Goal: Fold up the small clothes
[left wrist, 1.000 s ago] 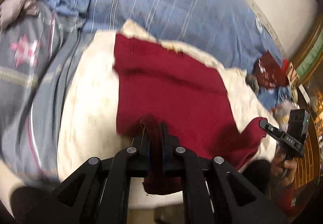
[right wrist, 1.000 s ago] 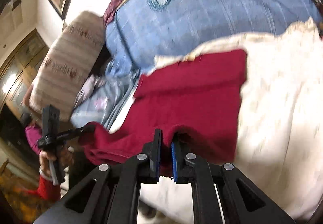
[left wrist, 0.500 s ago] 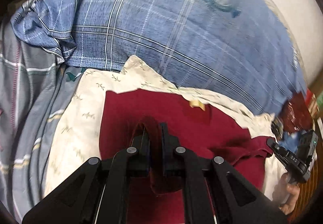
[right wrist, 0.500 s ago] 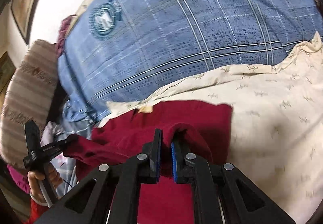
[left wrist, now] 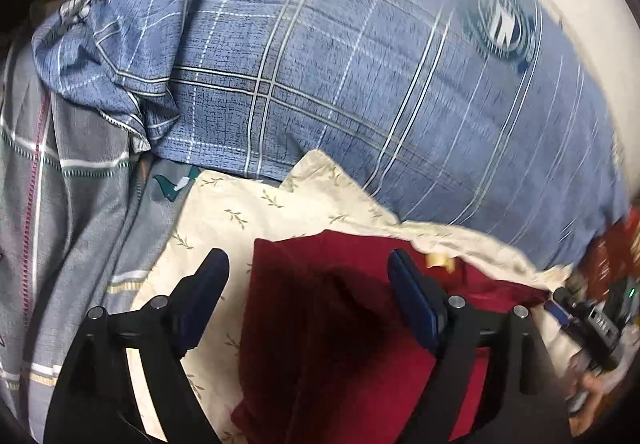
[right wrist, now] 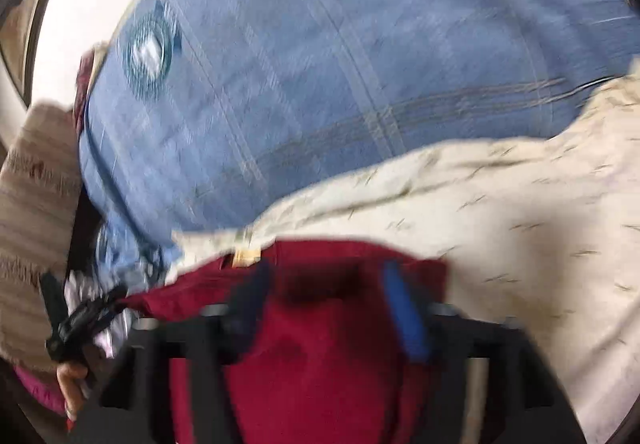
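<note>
A bed is shown, covered by a cream sheet [left wrist: 240,219] printed with small leaf sprigs, with a blue plaid pillow [left wrist: 340,75] bearing a round emblem lying along its far edge and a grey striped blanket [left wrist: 72,203] bunched at its left edge in the left wrist view. A dark red garment [left wrist: 340,344] is laid on the cream sheet near the pillow, its far hem lying just short of the pillow's lower border, and a small tan label [left wrist: 439,262] is seen at that hem. The left gripper [left wrist: 308,276] is held over the left part of the garment with its jaws spread wide; one blue-padded finger stands over the cream sheet and the other over the red cloth, and nothing is gripped between them. A raised fold of the red cloth is seen between the two fingers. In the right wrist view, which is blurred, the right gripper [right wrist: 324,296] is likewise spread wide above the garment [right wrist: 320,364], with red cloth visible between and below its fingers; whether the pads touch the cloth cannot be told. A beige striped cushion [right wrist: 36,203] is seen beyond the left edge of the bed in that view, beside the pillow [right wrist: 320,63].
</note>
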